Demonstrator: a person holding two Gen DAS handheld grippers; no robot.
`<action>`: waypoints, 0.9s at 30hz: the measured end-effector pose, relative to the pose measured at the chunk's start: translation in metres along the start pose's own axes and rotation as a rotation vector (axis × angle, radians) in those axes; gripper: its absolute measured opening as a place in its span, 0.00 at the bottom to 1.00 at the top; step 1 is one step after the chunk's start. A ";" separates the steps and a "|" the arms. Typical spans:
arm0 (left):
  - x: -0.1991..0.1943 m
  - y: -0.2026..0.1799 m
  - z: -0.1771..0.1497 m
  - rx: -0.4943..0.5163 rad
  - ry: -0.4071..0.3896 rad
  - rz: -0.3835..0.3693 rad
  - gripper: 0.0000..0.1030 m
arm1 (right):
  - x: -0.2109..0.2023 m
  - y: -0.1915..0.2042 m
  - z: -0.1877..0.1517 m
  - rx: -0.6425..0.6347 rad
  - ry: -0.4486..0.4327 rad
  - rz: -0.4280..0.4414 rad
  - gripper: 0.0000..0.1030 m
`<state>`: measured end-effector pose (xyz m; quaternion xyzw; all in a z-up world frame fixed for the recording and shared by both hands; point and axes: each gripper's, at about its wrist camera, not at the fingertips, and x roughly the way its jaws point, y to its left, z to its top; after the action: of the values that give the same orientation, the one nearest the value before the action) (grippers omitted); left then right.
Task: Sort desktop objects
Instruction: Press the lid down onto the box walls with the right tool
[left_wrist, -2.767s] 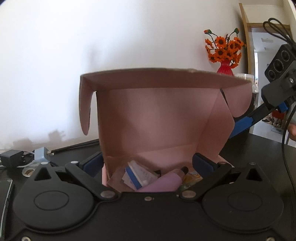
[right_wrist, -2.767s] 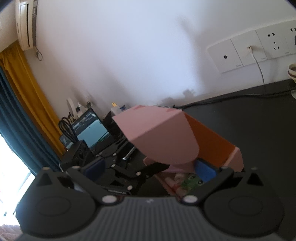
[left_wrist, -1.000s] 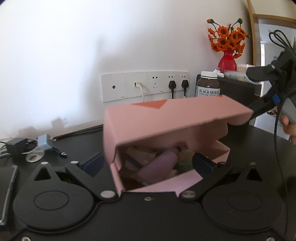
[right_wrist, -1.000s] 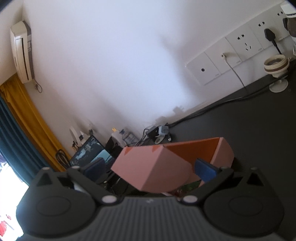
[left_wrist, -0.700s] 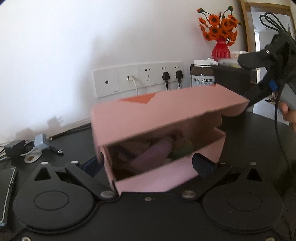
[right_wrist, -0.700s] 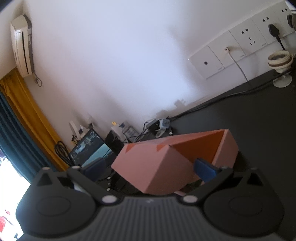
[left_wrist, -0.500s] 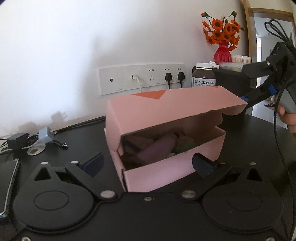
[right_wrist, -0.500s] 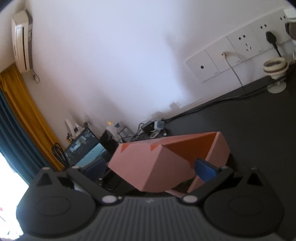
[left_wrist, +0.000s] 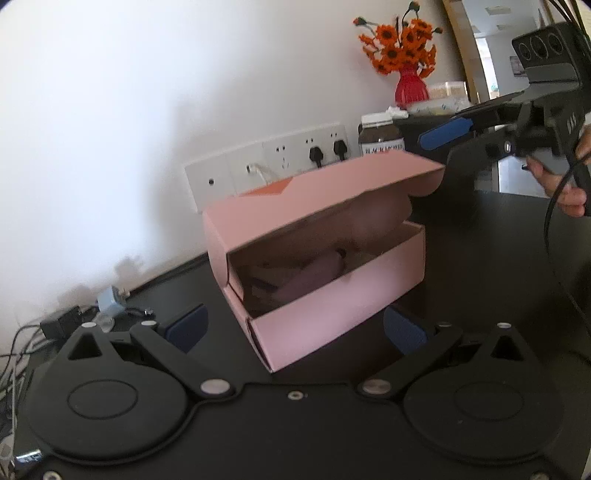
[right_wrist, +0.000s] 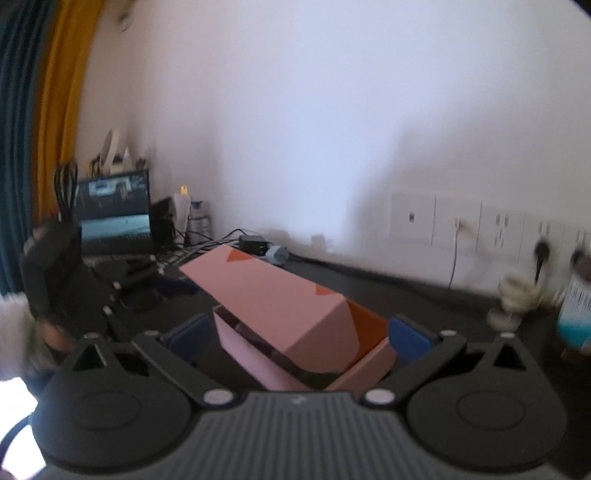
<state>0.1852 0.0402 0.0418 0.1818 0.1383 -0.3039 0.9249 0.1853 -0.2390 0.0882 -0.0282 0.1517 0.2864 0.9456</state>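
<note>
A pink cardboard box lies on the black desk with its lid lowered but not shut. Through the gap I see a pale purple bottle and other dim items inside. My left gripper is open, its blue pads on either side of the box's near corner, not touching it. In the left wrist view a blue finger of the other gripper hovers above the lid's right end, held by a hand. My right gripper is open, with the box lying between and beyond its pads.
Wall sockets with plugs run behind the box. A brown jar and a red vase of orange flowers stand at the back right. Chargers and cables lie at the left. A laptop stands far left, a small white cup at the right.
The lid has swung down from upright to nearly shut. The right gripper has lifted off the lid and turned. The left gripper has drawn back a little from the box.
</note>
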 end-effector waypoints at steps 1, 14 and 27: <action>-0.002 0.000 0.001 -0.002 -0.010 0.006 1.00 | -0.001 0.002 -0.001 -0.014 -0.006 -0.006 0.99; -0.030 0.017 0.019 -0.210 -0.157 -0.035 1.00 | 0.001 0.023 -0.012 -0.190 -0.044 -0.081 0.99; -0.003 0.032 0.033 -0.386 -0.153 -0.053 1.00 | 0.021 0.036 -0.023 -0.316 -0.017 -0.140 0.99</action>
<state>0.2069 0.0516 0.0809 -0.0261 0.1282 -0.3087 0.9421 0.1754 -0.2012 0.0609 -0.1846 0.0945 0.2406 0.9482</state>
